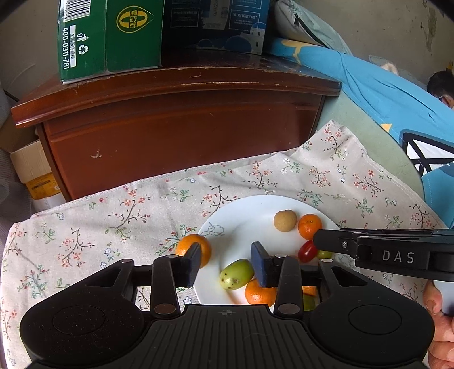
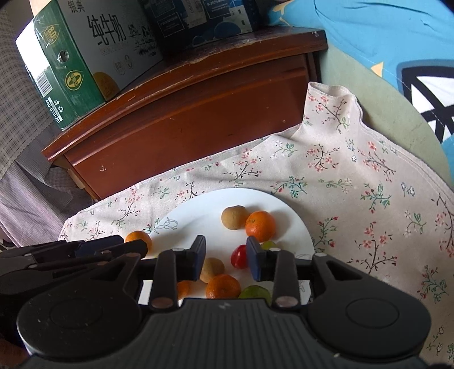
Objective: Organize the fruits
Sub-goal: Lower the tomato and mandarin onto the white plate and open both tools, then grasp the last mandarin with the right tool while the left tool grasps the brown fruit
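A white plate (image 1: 244,218) (image 2: 198,215) on a floral cloth holds several fruits. My left gripper (image 1: 227,265) is open low over the plate's near left part. A green fruit (image 1: 237,274) lies under the gap, close to the right pad, with a mandarin (image 1: 259,292) just behind it. Another mandarin (image 1: 193,249) (image 2: 139,238) sits on the cloth off the plate's left rim. My right gripper (image 2: 226,259) (image 1: 319,244) is open over a red cherry tomato (image 2: 239,256) (image 1: 307,251), which nothing squeezes. A tan longan (image 2: 234,217) and a mandarin (image 2: 260,228) lie farther back.
A brown wooden nightstand (image 1: 181,125) stands behind the cloth (image 1: 119,215), carrying a green milk carton (image 1: 107,37) and a dark blue box (image 1: 215,22). Blue bedding (image 1: 383,93) lies to the right. A person's head (image 1: 442,85) shows at the far right. A cardboard box (image 1: 34,167) sits at the left.
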Demonstrator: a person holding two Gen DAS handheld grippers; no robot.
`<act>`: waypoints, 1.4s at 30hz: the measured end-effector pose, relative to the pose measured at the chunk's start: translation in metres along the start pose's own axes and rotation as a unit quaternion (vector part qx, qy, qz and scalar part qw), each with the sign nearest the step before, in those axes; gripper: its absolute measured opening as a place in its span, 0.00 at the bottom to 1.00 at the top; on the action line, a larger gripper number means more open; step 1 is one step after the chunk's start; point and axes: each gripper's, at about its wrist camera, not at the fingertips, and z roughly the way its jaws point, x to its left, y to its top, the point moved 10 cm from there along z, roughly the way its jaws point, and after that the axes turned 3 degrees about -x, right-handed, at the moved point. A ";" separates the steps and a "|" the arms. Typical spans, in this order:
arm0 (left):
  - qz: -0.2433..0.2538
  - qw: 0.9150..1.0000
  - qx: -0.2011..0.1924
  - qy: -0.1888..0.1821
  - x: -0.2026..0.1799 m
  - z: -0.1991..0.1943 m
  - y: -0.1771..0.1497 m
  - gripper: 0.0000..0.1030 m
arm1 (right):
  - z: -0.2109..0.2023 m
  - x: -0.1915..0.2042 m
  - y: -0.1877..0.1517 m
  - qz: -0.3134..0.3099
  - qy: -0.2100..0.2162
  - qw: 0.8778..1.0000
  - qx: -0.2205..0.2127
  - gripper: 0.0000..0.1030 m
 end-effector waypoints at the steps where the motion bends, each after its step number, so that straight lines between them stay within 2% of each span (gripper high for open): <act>1: -0.004 1.000 -0.005 0.007 0.002 -0.004 0.002 0.58 | -0.001 0.001 0.000 -0.001 0.000 1.000 0.000 0.37; 2: -0.004 1.000 -0.013 0.013 0.004 -0.008 0.003 0.65 | -0.002 0.001 0.000 -0.002 0.000 1.000 0.000 0.39; 4: 0.002 1.000 -0.018 0.021 0.006 -0.015 0.006 0.66 | -0.004 0.004 0.000 -0.003 0.002 1.000 0.001 0.39; 7: 0.002 0.999 -0.010 0.037 0.012 -0.025 0.003 0.76 | -0.009 0.008 -0.003 0.004 0.009 1.000 0.004 0.40; 10: 0.017 0.999 -0.001 0.049 0.014 -0.034 -0.004 0.78 | -0.017 0.014 -0.009 0.000 0.015 1.000 0.007 0.41; 14: 0.036 0.997 0.007 0.063 0.018 -0.049 -0.015 0.78 | -0.027 0.027 -0.016 -0.022 0.020 1.000 0.007 0.42; 20: 0.028 0.997 0.016 0.067 0.028 -0.069 -0.032 0.78 | -0.039 0.045 -0.033 -0.048 0.031 0.998 0.012 0.49; 27: -0.027 0.996 0.010 0.081 0.064 -0.099 -0.038 0.79 | -0.054 0.063 -0.070 -0.059 0.053 0.996 0.036 0.50; 32: -0.056 0.994 -0.005 0.090 0.088 -0.116 -0.033 0.79 | -0.047 0.074 -0.093 -0.083 0.061 0.993 0.058 0.49; 37: -0.075 0.991 -0.001 0.107 0.105 -0.117 -0.037 0.79 | -0.033 0.077 -0.110 -0.097 0.055 0.991 0.071 0.48; 42: -0.081 0.992 0.005 0.101 0.110 -0.113 -0.042 0.79 | -0.026 0.083 -0.119 -0.121 0.050 0.989 0.072 0.44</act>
